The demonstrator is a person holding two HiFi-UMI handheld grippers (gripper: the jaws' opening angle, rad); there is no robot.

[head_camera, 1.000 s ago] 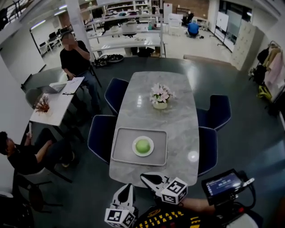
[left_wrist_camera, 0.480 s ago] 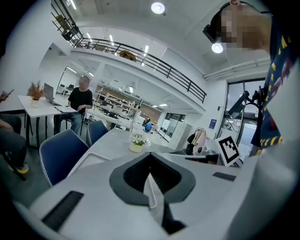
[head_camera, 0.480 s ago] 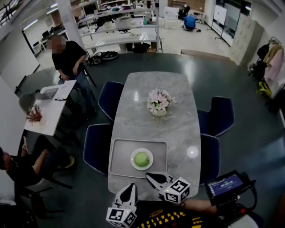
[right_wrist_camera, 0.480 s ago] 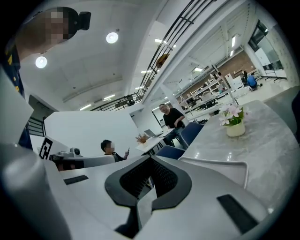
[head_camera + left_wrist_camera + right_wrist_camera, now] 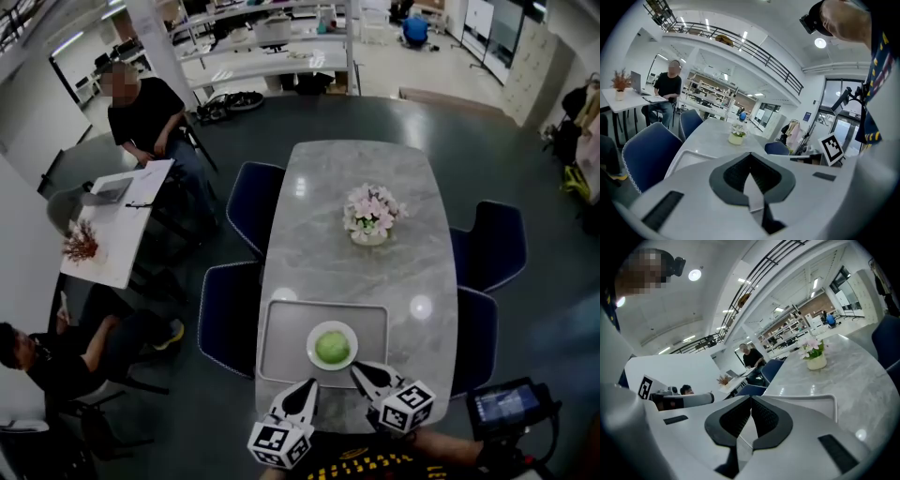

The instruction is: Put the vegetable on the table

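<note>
A round green vegetable [image 5: 332, 347] lies on a small white plate [image 5: 312, 353], which sits in a grey tray [image 5: 281, 337] at the near end of the marble table [image 5: 366, 178]. My left gripper [image 5: 308, 383] hovers at the tray's near edge, left of the plate, with its jaws together and nothing between them. On the other side, my right gripper [image 5: 357, 368] is just near and right of the plate, also shut and empty. The left gripper view shows shut jaws [image 5: 750, 154] over the tray's corner [image 5: 689, 157]. Shut jaws [image 5: 751, 397] fill the right gripper view, with the tray's rim [image 5: 820, 401] beyond.
A pot of pink flowers [image 5: 371, 214] stands mid-table. Dark blue chairs [image 5: 228, 314] [image 5: 255, 202] [image 5: 497, 246] flank both long sides. A white side table [image 5: 117, 220] with seated people is to the left. A device with a screen [image 5: 509, 405] is at my lower right.
The table and tray have come closer in the head view. Both grippers now reach the tray's near edge, one on each side of the plate. Both stay shut.
</note>
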